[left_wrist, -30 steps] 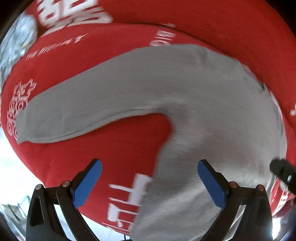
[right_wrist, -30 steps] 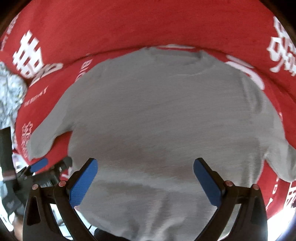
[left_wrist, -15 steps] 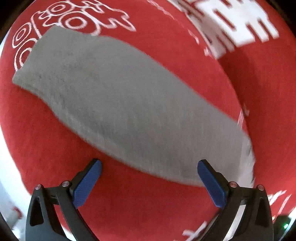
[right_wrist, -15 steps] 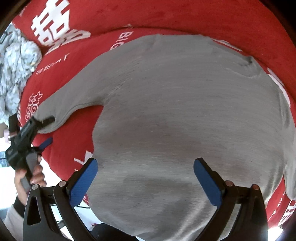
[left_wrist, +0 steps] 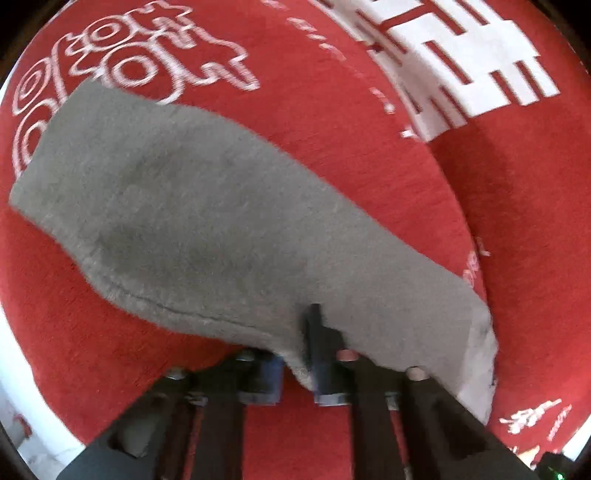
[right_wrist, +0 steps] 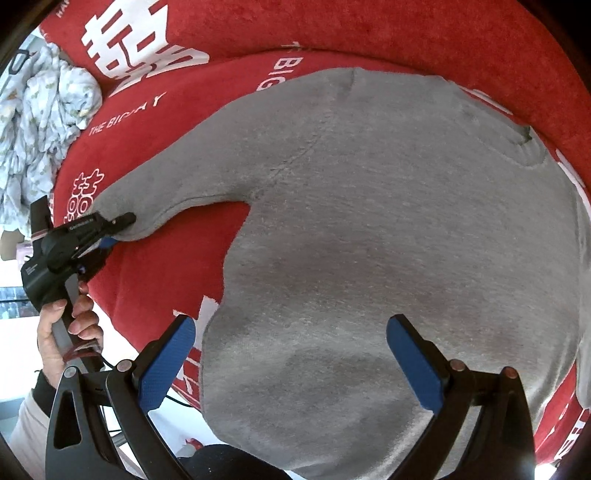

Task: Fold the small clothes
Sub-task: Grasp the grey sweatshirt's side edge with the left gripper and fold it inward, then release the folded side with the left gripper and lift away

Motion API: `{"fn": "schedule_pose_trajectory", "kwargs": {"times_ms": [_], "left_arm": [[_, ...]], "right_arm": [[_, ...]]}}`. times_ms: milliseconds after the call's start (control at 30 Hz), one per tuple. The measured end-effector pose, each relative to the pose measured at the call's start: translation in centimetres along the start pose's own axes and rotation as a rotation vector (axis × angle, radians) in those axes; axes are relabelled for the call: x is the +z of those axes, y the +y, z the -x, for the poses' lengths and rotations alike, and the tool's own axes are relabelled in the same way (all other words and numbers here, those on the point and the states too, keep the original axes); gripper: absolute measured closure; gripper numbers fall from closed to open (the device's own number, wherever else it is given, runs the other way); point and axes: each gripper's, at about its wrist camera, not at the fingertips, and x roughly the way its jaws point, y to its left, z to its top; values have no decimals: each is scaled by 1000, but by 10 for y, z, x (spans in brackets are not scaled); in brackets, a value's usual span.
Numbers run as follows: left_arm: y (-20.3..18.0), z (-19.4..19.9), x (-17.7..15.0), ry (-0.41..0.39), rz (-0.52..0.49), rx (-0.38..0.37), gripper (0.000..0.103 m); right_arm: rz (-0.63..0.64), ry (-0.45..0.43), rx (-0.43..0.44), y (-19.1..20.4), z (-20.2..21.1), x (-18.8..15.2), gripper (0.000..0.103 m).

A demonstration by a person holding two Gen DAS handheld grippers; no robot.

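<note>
With the grey knitted sweater spread flat on the red printed cloth, the left gripper has just clamped its sleeve edge while the right gripper hovers released over the hem; next, probably fold the sleeve across the body.

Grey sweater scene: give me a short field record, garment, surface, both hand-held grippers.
garment: grey sweater, spread flat, both sleeves out
surface: red cloth with white print
left hand-held gripper: jaws just closed, pinching the sleeve edge near its cuff
right hand-held gripper: open, above the sweater's lower body, holding nothing
other: pale patterned fabric bunched at the cloth's far left
</note>
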Motion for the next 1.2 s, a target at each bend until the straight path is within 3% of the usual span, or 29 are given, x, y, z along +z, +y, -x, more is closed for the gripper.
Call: {"fn": "schedule_pose_trajectory", "kwargs": {"times_ms": [167,400,600,767,933,1067,1200], "left_arm": [[-37,21,-2,-83,-195,8,92],[-145,50,-26,-126,-532,-105,92],[-256,43,-87,-55,-819,-263,92],[-331,4,-168,88,-997,-328,92],[-354,-45,-251,233,-1121,-229,92],[-337,-52,-262,289,-1105,-129,92],[-302,-32,-235,241,-1049,-28,91]], "right_arm": [[-42,-12,3,-16,5,-5,0],[-124,-46,18,-47,20,-14,0],[-254,-125,34,-97,48,-29,0],[-391,-187,25,-151,66,-51,0],[-542,-193,9,-211,66,-84,0],[-587,-187,25,-232,61,-98,0],[-529,-232,42,-222,63,-88,0]]}}
